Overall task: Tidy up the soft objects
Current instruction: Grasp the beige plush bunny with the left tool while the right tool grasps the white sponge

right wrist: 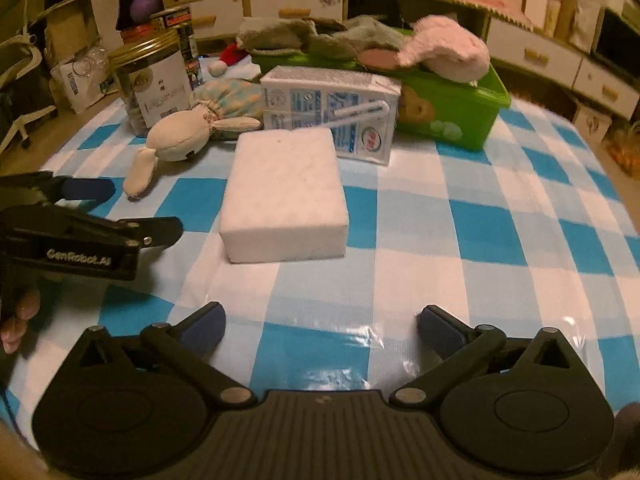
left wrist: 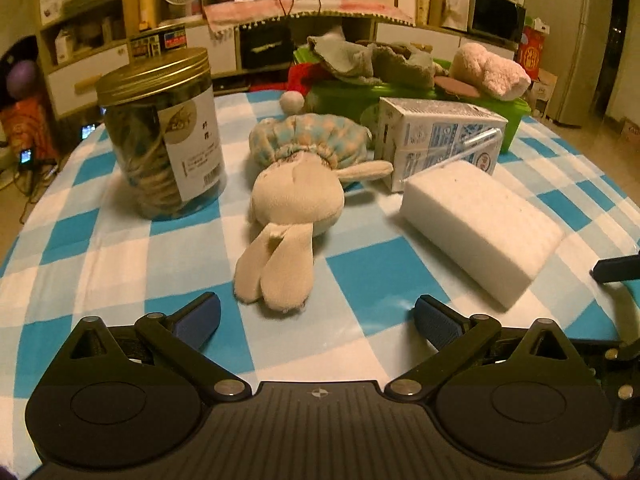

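Note:
A cream plush rabbit (left wrist: pixel 296 208) in a checked dress lies on the blue-and-white checked cloth, ears toward me. My left gripper (left wrist: pixel 316 322) is open just short of its ears, nothing between the fingers. A white sponge block (right wrist: pixel 284 196) lies flat ahead of my right gripper (right wrist: pixel 320 330), which is open and empty. The sponge block (left wrist: pixel 480 228) also shows right of the rabbit (right wrist: pixel 176 140). A green bin (right wrist: pixel 452 108) at the back holds a grey plush (right wrist: pixel 320 36) and a pink plush (right wrist: pixel 444 54). The left gripper (right wrist: pixel 88 208) enters at the left edge.
A clear jar with a gold lid (left wrist: pixel 160 136) stands left of the rabbit. A milk carton (right wrist: pixel 332 112) lies on its side between sponge and bin. A red-and-white plush piece (left wrist: pixel 298 88) sits behind. Cabinets and shelves line the room beyond the table (right wrist: pixel 520 248).

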A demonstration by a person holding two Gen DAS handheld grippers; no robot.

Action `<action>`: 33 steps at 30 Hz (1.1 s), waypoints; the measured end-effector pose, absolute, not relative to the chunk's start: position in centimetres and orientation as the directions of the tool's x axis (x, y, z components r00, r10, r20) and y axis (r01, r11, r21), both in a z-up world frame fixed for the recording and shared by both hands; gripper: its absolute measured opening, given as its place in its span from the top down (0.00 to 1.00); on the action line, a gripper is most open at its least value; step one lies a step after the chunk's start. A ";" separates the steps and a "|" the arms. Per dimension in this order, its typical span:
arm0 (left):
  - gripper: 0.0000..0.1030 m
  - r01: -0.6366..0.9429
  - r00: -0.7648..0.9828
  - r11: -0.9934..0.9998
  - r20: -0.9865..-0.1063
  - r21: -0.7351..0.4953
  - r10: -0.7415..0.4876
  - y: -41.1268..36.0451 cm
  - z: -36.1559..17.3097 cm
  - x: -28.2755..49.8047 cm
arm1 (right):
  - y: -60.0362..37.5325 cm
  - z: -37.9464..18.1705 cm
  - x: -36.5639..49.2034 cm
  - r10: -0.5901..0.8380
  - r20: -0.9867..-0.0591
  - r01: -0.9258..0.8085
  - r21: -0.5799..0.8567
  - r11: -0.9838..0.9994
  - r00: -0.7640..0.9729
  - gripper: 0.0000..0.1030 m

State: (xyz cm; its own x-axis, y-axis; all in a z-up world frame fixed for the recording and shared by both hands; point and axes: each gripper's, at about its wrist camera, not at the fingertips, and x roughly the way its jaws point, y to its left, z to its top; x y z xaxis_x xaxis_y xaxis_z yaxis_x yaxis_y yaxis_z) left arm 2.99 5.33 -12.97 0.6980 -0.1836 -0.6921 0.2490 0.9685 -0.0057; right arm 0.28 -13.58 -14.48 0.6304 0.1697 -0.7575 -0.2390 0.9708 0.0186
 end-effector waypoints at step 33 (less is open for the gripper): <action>0.29 0.158 0.758 0.986 -0.633 -0.060 -0.160 5.6 -11.6 8.6 | -11.5 -13.7 3.5 0.159 -0.709 -0.199 0.027 0.980 0.687 0.27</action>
State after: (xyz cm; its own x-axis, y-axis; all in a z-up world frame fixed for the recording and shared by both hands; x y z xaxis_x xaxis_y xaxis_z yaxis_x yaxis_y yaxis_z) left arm 8.57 5.59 -11.59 0.7578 -0.1599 -0.6326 0.1579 0.9856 -0.0601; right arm 3.45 -11.46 -13.67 0.6866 0.1590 -0.7095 -0.1994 0.9795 0.0266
